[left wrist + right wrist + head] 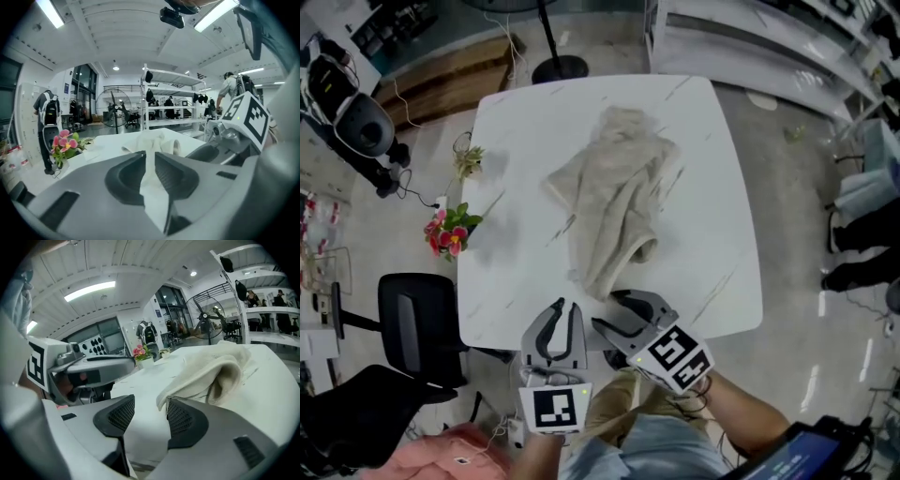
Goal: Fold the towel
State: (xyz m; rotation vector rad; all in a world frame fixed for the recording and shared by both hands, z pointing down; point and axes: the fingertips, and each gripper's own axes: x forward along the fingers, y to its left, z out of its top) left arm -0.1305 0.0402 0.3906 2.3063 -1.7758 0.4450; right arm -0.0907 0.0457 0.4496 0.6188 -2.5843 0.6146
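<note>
Looking down, the head view shows a crumpled cream cloth towel (614,197) on the white marble-veined counter (712,187), pink potted flowers (448,234) and a black office chair (417,319) beside its left edge, left gripper (566,305) and right gripper (606,309) at the towel's near end. Left gripper view: jaws a bare slit apart, gripping nothing. Right gripper view: jaws moderately wide, the towel's soft rolled edge at one tip.
</note>
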